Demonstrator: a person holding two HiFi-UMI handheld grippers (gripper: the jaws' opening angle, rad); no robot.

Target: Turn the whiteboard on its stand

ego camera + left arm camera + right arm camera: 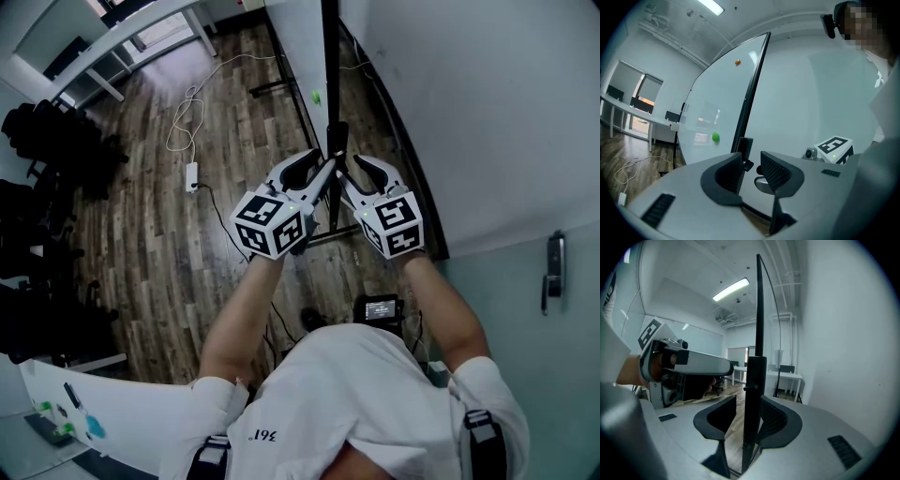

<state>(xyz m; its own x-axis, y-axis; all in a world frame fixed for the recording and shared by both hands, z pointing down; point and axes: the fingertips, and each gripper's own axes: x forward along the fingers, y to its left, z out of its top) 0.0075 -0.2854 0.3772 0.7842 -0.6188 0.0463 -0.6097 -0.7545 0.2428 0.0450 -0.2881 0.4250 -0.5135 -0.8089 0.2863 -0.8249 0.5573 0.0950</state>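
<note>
Whiteboard cut off overhead, left claw apart, right claw apart astride frame

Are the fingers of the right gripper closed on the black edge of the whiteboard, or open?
Open: the black edge stands between the fingers, with a clear gap beside one finger.

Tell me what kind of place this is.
Likely an office or meeting room: a large black-framed white whiteboard, long white desks and black office chairs on a wood-plank floor.

Cool even ceiling strip light, fisheye-dark corners, soft shadows, sharp focus
</note>
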